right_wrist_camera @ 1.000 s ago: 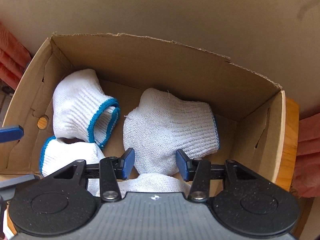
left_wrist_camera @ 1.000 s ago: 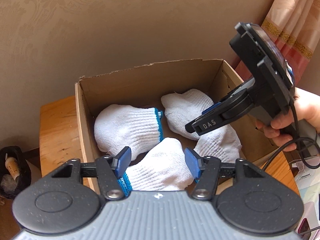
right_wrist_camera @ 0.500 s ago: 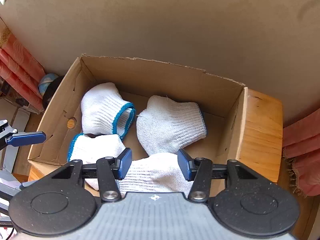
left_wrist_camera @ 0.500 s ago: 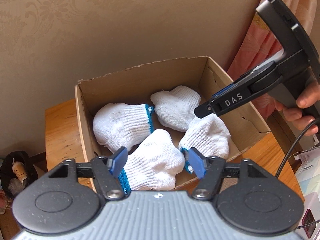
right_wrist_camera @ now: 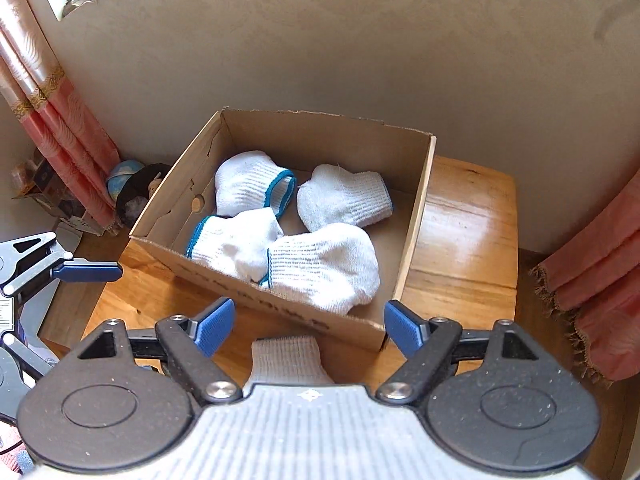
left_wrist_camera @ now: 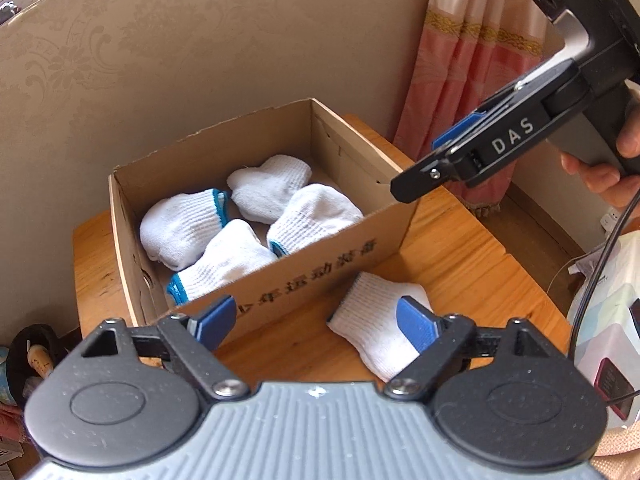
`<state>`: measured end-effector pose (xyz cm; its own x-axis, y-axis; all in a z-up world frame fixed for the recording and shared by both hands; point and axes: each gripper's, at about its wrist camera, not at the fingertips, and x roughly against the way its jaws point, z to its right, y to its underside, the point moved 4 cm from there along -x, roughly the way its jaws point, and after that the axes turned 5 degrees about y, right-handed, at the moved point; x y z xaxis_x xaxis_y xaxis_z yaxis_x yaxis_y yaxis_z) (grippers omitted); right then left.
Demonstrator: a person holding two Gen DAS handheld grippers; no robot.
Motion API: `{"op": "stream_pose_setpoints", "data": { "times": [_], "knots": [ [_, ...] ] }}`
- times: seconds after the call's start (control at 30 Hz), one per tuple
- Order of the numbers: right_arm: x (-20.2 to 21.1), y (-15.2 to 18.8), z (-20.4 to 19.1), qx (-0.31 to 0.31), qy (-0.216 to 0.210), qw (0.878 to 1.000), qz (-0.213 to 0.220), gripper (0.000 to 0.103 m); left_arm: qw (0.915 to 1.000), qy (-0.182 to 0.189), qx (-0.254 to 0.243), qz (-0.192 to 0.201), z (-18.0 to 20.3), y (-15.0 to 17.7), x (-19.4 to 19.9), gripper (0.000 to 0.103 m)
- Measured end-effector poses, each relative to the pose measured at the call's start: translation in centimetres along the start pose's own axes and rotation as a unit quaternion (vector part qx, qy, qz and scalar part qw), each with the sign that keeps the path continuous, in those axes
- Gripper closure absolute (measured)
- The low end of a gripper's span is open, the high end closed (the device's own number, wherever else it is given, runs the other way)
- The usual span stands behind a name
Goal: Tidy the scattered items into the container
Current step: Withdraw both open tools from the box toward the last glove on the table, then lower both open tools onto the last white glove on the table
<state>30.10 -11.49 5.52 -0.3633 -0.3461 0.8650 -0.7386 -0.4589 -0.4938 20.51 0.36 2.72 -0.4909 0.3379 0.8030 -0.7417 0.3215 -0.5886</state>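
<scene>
Four white socks (left_wrist_camera: 256, 216) already inside the cardboard box (left_wrist_camera: 320, 256); one sock (left_wrist_camera: 376, 320) left on the wooden table (left_wrist_camera: 460, 248), near side of box. Left gripper (left_wrist_camera: 316, 320) and right gripper (right_wrist_camera: 308, 324) both opening wide, gripping nothing

The left gripper (left_wrist_camera: 316, 322) pointed steeply down, and its two blue pads (left_wrist_camera: 214, 316) stood far apart. Its jaws were opening and nothing was pinched between them. The right gripper (right_wrist_camera: 308, 326) pointed steeply down too. Its jaws were also opening, with nothing squeezed between the pads (right_wrist_camera: 402, 328). In the left wrist view, the right gripper was up high on the right side, and a hand (left_wrist_camera: 612, 168) held its handle.
</scene>
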Motion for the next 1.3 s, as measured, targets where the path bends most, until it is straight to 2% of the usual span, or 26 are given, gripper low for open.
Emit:
{"op": "stream_pose_setpoints", "data": {
  "times": [0.17, 0.43, 0.57, 0.73, 0.9, 1.3],
  "knots": [
    [0.8, 3.7, 0.3, -0.013, -0.012, 1.000, -0.005, 0.013, 0.9993, -0.011, -0.030, -0.019, 2.7, 2.5, -0.6, 0.015],
    [-1.9, 7.6, 0.4, -0.038, -0.026, 0.999, -0.026, 0.013, 0.9993, -0.016, -0.026, -0.021, 5.2, 4.2, -2.5, 0.015],
    [-3.8, 8.2, 0.6, -0.047, -0.033, 0.998, -0.029, 0.013, 0.9996, -0.005, 0.006, -0.027, 5.2, 5.1, -3.6, 0.015],
    [-6.1, 8.3, 0.7, -0.052, -0.038, 0.997, -0.035, 0.013, 0.9990, -0.009, 0.023, -0.037, 4.9, 5.7, -5.1, 0.015],
    [-7.9, 8.9, 0.6, -0.048, -0.048, 0.997, -0.044, 0.013, 0.9980, 0.007, 0.044, -0.043, 3.9, 6.0, -6.5, 0.016],
    [-11.3, 9.3, 1.0, -0.061, -0.079, 0.993, -0.062, 0.013, 0.9948, 0.029, 0.068, -0.070, 2.9, 6.3, -9.2, 0.016]
  ]
}}
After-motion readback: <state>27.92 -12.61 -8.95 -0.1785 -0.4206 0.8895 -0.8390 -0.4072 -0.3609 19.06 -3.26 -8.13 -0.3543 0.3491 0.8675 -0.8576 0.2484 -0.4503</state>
